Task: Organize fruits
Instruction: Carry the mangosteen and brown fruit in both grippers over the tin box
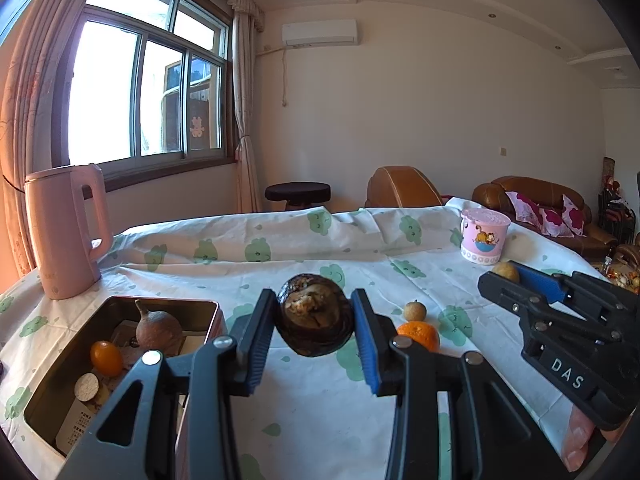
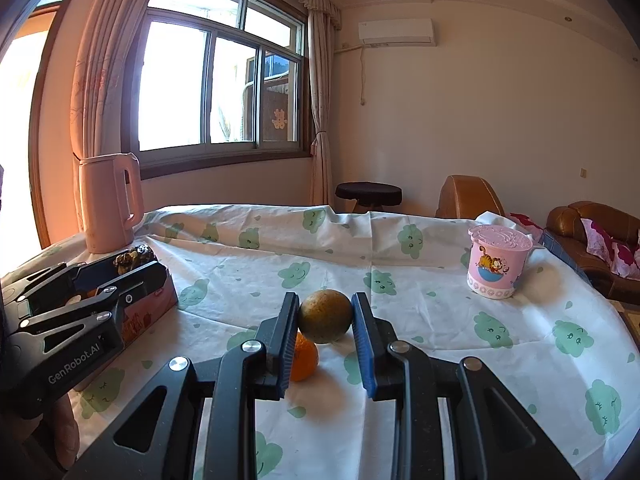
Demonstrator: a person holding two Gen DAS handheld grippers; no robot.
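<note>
My left gripper [image 1: 314,312] is shut on a dark, shrivelled round fruit [image 1: 315,316] and holds it above the cloth, just right of the metal tin [image 1: 120,304]. The tin holds a brown pear-shaped fruit [image 1: 158,330], a small orange fruit [image 1: 106,358] and a cut slice [image 1: 87,387]. My right gripper [image 2: 325,312] is shut on a yellow-green round fruit [image 2: 325,316], above an orange tangerine [image 2: 304,358] lying on the cloth. In the left wrist view the right gripper [image 1: 496,276] is at the right with its fruit [image 1: 506,271]. A small tan fruit [image 1: 415,310] lies by the tangerine [image 1: 418,334].
A pink kettle [image 1: 66,232] stands at the table's back left. A pink lidded cup [image 1: 483,235] stands at the back right. The white cloth with green prints [image 2: 440,320] covers the table and is wrinkled at the far edge. Brown sofas stand behind.
</note>
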